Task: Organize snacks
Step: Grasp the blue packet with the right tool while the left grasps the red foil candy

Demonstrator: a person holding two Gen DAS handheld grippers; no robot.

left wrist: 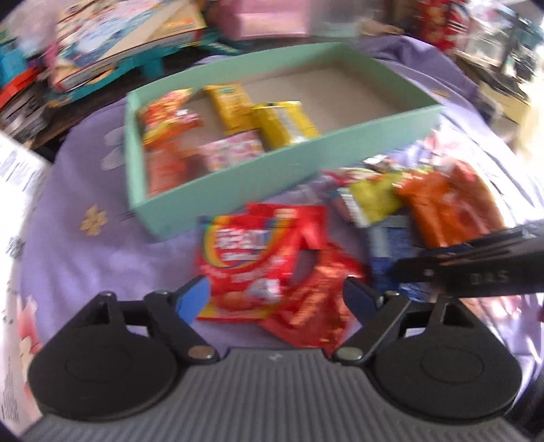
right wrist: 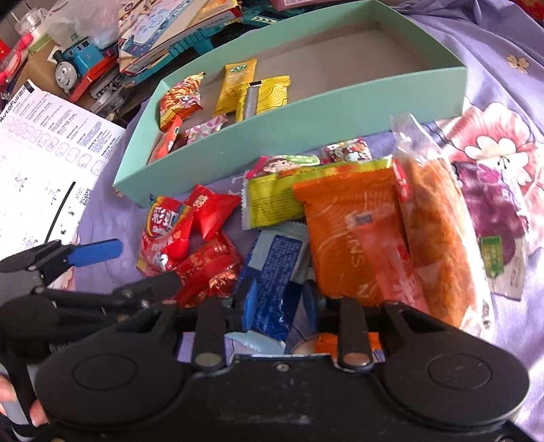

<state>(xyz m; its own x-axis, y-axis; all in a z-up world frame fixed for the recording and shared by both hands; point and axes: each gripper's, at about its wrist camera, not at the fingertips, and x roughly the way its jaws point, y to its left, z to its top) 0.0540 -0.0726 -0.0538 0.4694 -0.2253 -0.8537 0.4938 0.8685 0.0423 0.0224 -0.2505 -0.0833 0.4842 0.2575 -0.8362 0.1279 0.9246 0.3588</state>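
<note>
A mint green box (left wrist: pixel 190 200) (right wrist: pixel 306 115) lies on the purple sheet and holds red, yellow and pink snack packets at its left end. Loose snacks lie in front of it. My left gripper (left wrist: pixel 277 294) is open, its jaws either side of a red Skittles bag (left wrist: pixel 244 268) (right wrist: pixel 168 234) and a shiny red packet (left wrist: pixel 316 306) (right wrist: pixel 210 268). My right gripper (right wrist: pixel 280 304) is shut on a blue packet (right wrist: pixel 275 272). An orange packet (right wrist: pixel 343 231) and a long wrapped bread (right wrist: pixel 438 238) lie right of it.
A yellow-green packet (right wrist: pixel 272 200) and small candies (right wrist: pixel 346 151) lie by the box's front wall. A white instruction sheet (right wrist: pixel 44 163) lies left. A toy train (right wrist: pixel 73 66) and stacked boxes (right wrist: pixel 163 30) crowd the back left.
</note>
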